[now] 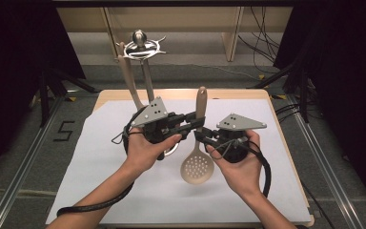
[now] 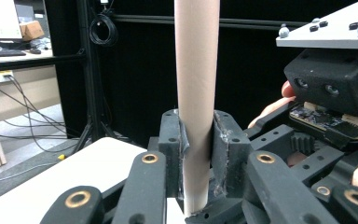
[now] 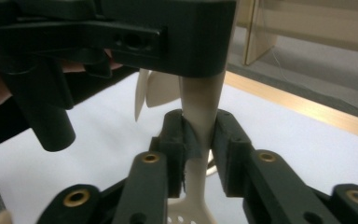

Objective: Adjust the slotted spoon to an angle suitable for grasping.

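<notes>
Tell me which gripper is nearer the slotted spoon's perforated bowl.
Right. The right gripper clamps the spoon handle just above the bowl; the left gripper holds it farther up.

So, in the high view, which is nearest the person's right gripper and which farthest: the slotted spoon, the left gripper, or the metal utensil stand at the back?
1. Slotted spoon: its handle sits between the jaws of the right gripper.
2. Left gripper: just above and to the left, on the same handle.
3. Metal utensil stand: far back, beyond the table's edge.
</notes>
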Available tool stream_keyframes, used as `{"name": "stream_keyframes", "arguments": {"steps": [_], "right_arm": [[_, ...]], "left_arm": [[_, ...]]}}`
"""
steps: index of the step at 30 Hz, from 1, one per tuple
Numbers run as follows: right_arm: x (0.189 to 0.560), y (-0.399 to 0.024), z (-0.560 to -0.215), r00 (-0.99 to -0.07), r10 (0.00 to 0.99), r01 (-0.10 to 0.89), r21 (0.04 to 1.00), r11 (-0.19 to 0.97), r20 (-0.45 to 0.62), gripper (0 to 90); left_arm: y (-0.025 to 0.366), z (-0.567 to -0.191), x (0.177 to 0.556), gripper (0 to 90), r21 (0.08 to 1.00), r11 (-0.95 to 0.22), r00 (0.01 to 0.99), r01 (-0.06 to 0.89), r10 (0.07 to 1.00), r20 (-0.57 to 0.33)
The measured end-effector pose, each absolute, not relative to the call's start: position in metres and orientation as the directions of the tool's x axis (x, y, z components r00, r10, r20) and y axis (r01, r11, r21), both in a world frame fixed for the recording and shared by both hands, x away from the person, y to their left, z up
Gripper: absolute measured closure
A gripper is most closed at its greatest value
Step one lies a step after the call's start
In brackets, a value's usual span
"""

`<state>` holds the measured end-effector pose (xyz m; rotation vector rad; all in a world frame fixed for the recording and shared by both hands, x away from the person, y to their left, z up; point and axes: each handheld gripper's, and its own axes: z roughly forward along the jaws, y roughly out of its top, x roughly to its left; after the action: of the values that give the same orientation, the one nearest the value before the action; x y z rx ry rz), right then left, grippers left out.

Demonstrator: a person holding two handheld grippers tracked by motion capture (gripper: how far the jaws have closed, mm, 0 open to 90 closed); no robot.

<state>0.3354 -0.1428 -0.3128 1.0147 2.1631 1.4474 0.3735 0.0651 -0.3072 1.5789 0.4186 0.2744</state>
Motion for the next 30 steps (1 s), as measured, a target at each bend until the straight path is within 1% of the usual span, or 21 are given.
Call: {"name": "stream_keyframes", "arguments": {"steps": [1, 4, 5, 6, 7, 9, 11, 13, 17, 18, 20, 21, 22, 25, 26, 27, 29, 30], "right_arm": [[0.336, -0.143, -0.313, -0.698, 0.712, 0.336, 0.914, 0.229, 0.078, 70.1], [0.333, -0.144, -0.311, -0.710, 0.700, 0.319, 0.919, 0.233, 0.068, 63.7], [0.331, -0.145, -0.311, -0.710, 0.701, 0.323, 0.917, 0.235, 0.071, 62.3], [0.331, -0.146, -0.311, -0.714, 0.698, 0.304, 0.920, 0.248, 0.047, 61.3], [0.329, -0.147, -0.311, -0.709, 0.702, 0.311, 0.920, 0.237, 0.059, 60.4], [0.327, -0.152, -0.312, -0.714, 0.699, 0.307, 0.916, 0.259, 0.041, 58.7], [0.329, -0.156, -0.314, -0.712, 0.701, 0.288, 0.923, 0.254, 0.029, 57.0], [0.327, -0.160, -0.315, -0.701, 0.710, 0.324, 0.918, 0.230, 0.069, 55.9], [0.330, -0.172, -0.317, -0.707, 0.705, 0.296, 0.930, 0.217, 0.060, 54.3], [0.328, -0.176, -0.318, -0.688, 0.721, 0.320, 0.926, 0.201, 0.081, 54.2], [0.329, -0.184, -0.319, -0.683, 0.727, 0.313, 0.927, 0.208, 0.068, 54.1], [0.327, -0.186, -0.320, -0.668, 0.738, 0.341, 0.922, 0.182, 0.101, 54.1], [0.329, -0.191, -0.321, -0.669, 0.740, 0.322, 0.925, 0.202, 0.071, 54.1], [0.328, -0.200, -0.324, -0.637, 0.764, 0.358, 0.917, 0.175, 0.103, 54.1], [0.330, -0.204, -0.325, -0.639, 0.766, 0.338, 0.921, 0.192, 0.075, 54.1], [0.329, -0.205, -0.326, -0.622, 0.776, 0.365, 0.916, 0.164, 0.109, 54.1], [0.331, -0.210, -0.328, -0.625, 0.776, 0.356, 0.918, 0.178, 0.092, 54.1], [0.330, -0.211, -0.329, -0.610, 0.783, 0.378, 0.913, 0.154, 0.120, 54.1]], "left_arm": [[0.067, -0.307, 0.374, 74.8, 0.995, -0.015, 0.902, 0.099, 0.424, -0.084], [0.072, -0.308, 0.376, 74.9, 0.995, -0.015, 0.904, 0.098, 0.419, -0.083], [0.074, -0.308, 0.377, 74.9, 0.995, -0.018, 0.905, 0.099, 0.417, -0.082], [0.076, -0.308, 0.377, 74.9, 0.995, -0.018, 0.907, 0.095, 0.414, -0.079], [0.078, -0.309, 0.377, 74.9, 0.996, -0.020, 0.907, 0.092, 0.415, -0.075], [0.082, -0.308, 0.377, 75.0, 0.996, -0.021, 0.906, 0.088, 0.417, -0.071], [0.085, -0.308, 0.377, 74.9, 0.996, -0.020, 0.905, 0.088, 0.420, -0.071], [0.089, -0.308, 0.378, 75.0, 0.997, -0.024, 0.907, 0.076, 0.418, -0.060], [0.097, -0.308, 0.380, 75.0, 0.997, -0.023, 0.912, 0.068, 0.406, -0.052], [0.099, -0.308, 0.380, 75.0, 0.998, -0.026, 0.915, 0.062, 0.402, -0.046], [0.103, -0.308, 0.380, 75.0, 0.998, -0.025, 0.916, 0.062, 0.397, -0.047], [0.105, -0.308, 0.380, 75.0, 0.998, -0.024, 0.917, 0.063, 0.397, -0.049], [0.107, -0.308, 0.380, 75.0, 0.998, -0.026, 0.918, 0.060, 0.395, -0.045], [0.115, -0.308, 0.379, 75.0, 0.998, -0.026, 0.918, 0.055, 0.394, -0.041], [0.118, -0.308, 0.379, 75.0, 0.998, -0.028, 0.918, 0.051, 0.394, -0.036], [0.121, -0.307, 0.379, 75.0, 0.998, -0.031, 0.917, 0.050, 0.398, -0.034], [0.125, -0.307, 0.379, 74.9, 0.998, -0.035, 0.917, 0.046, 0.399, -0.029], [0.127, -0.307, 0.379, 75.0, 0.998, -0.034, 0.915, 0.046, 0.402, -0.029]]}}
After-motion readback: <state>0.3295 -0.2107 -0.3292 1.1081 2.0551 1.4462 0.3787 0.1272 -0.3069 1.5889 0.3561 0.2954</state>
